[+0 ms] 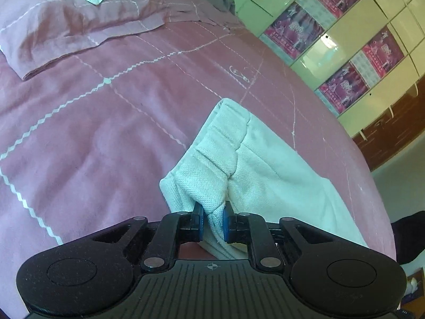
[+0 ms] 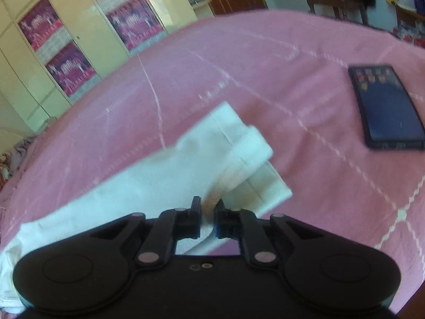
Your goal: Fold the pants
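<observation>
White pants [image 1: 255, 154] lie on a pink bedspread [image 1: 106, 122]. In the left wrist view my left gripper [image 1: 213, 222] is shut on the gathered elastic waistband, which bunches up between the blue pads. In the right wrist view the pants [image 2: 164, 170] stretch away to the left, with the hemmed leg ends folded at the centre. My right gripper [image 2: 208, 216] is shut on the leg-end fabric and lifts it slightly off the bed. That view is blurred by motion.
A dark phone [image 2: 387, 106] lies on the bedspread [image 2: 292, 79] to the right of the leg ends. A pink pillow [image 1: 69, 34] lies at the head of the bed. Cream wardrobe doors with purple posters [image 1: 345, 53] stand beyond the bed.
</observation>
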Motion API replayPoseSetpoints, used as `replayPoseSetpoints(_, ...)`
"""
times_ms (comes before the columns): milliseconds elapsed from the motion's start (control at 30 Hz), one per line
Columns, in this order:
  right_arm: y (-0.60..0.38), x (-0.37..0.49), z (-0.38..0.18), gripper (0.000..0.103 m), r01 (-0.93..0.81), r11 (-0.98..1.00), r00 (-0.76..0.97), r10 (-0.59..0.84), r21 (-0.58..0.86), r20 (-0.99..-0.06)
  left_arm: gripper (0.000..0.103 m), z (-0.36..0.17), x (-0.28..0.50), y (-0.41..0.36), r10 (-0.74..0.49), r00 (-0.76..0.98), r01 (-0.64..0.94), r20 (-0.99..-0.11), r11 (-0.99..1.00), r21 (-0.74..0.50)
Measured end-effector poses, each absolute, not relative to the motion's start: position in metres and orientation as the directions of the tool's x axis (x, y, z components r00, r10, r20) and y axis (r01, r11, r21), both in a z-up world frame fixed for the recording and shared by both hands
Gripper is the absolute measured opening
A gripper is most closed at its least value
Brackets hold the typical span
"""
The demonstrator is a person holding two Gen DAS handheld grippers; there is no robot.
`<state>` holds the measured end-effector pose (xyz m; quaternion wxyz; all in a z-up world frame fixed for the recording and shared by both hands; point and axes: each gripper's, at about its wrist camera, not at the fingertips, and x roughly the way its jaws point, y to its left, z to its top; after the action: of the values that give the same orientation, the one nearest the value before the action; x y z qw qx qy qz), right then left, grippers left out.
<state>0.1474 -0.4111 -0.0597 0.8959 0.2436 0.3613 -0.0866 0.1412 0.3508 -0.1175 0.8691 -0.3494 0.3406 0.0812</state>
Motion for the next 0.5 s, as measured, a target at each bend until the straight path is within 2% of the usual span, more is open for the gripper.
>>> replayPoseSetpoints(100,-0.413,0.136,-0.059,0.010,0.336,0.852,0.754,0.013,0.402,-0.657,0.018,-0.113,0.141,0.346,-0.092,0.744,-0.375,-0.662,0.762,-0.528)
replayPoseSetpoints(133,-0.414,0.132,-0.057,0.012,0.345,0.851,0.755,0.000,0.397,-0.656,0.025,-0.111,0.138,0.348,-0.099,0.738,-0.382,-0.667,0.753,-0.535)
replayPoseSetpoints(167,-0.414,0.126,-0.053,0.013,0.357,0.850,0.760,-0.023,0.388,-0.650,0.046,-0.107,0.133,0.350,-0.077,0.726,-0.409,-0.684,0.750,-0.519)
replayPoseSetpoints(200,-0.415,0.119,-0.047,0.020,0.375,0.852,0.765,-0.063,0.365,-0.641,0.054,-0.101,0.126,0.350,-0.039,0.719,-0.434,-0.693,0.754,-0.493)
replayPoseSetpoints(233,-0.414,0.113,-0.040,0.026,0.383,0.862,0.772,-0.101,0.332,-0.627,0.054,-0.091,0.114,0.351,0.014,0.728,-0.448,-0.686,0.767,-0.460)
replayPoseSetpoints(367,-0.383,0.120,-0.013,0.022,0.264,0.933,0.814,-0.081,0.243,-0.575,0.054,-0.045,0.109,0.328,0.130,0.782,-0.407,-0.609,0.847,-0.342)
replayPoseSetpoints(500,-0.281,0.183,0.002,0.020,-0.007,0.978,0.819,0.124,0.208,-0.560,0.054,-0.024,0.178,0.264,0.033,0.817,-0.221,-0.576,0.940,-0.259)
